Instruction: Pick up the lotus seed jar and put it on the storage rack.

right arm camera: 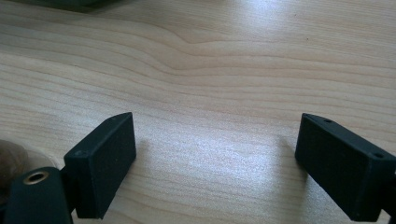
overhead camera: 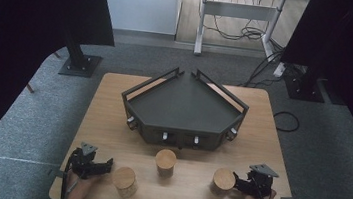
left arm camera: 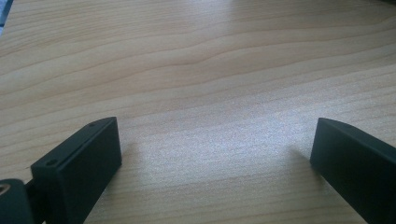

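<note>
With both sets of fingers spread wide and empty over the bare surface (overhead camera: 111, 122), my left gripper (overhead camera: 101, 165) and right gripper (overhead camera: 239, 182) flank the wooden cylinders (overhead camera: 165, 161), ready to lift them toward the tray (overhead camera: 183, 108).

Dark five-sided tray (overhead camera: 184, 105) sitting mid-table, middle wooden cylinder (overhead camera: 165, 161) standing just before it, wooden table (overhead camera: 106, 121) resting on grey carpet (overhead camera: 27, 112), desk legs (overhead camera: 200, 27) and cables (overhead camera: 252, 35) lying beyond

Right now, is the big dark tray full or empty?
Empty. The dark tray shows only its bare floor in the high view, and all three wooden cylinders stand outside it on the table.
</note>
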### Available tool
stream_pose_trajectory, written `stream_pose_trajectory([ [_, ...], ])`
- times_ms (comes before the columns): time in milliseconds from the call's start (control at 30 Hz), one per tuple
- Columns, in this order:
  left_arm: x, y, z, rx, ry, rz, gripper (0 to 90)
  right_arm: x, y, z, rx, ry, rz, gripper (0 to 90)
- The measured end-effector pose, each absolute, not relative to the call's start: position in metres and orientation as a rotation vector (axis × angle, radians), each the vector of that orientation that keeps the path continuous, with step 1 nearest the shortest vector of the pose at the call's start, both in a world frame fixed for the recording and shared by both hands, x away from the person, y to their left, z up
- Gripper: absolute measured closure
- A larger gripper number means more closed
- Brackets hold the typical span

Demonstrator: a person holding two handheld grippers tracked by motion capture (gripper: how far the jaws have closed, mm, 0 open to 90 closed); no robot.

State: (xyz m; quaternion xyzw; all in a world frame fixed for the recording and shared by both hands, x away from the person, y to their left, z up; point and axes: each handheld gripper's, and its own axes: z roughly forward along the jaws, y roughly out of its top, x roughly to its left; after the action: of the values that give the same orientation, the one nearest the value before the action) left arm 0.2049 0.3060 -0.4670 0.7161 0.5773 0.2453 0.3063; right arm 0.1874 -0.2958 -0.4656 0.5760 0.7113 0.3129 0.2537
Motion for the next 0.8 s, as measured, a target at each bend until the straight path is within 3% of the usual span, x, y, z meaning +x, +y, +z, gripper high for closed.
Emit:
stream_pose_trajectory([
  [800, 0.195, 0.319, -0.472, 1.871, 1.425, 0.642, 6.9, 0.186, -0.297, -0.466, 1.557, 1.941, 0.853, 11.8],
])
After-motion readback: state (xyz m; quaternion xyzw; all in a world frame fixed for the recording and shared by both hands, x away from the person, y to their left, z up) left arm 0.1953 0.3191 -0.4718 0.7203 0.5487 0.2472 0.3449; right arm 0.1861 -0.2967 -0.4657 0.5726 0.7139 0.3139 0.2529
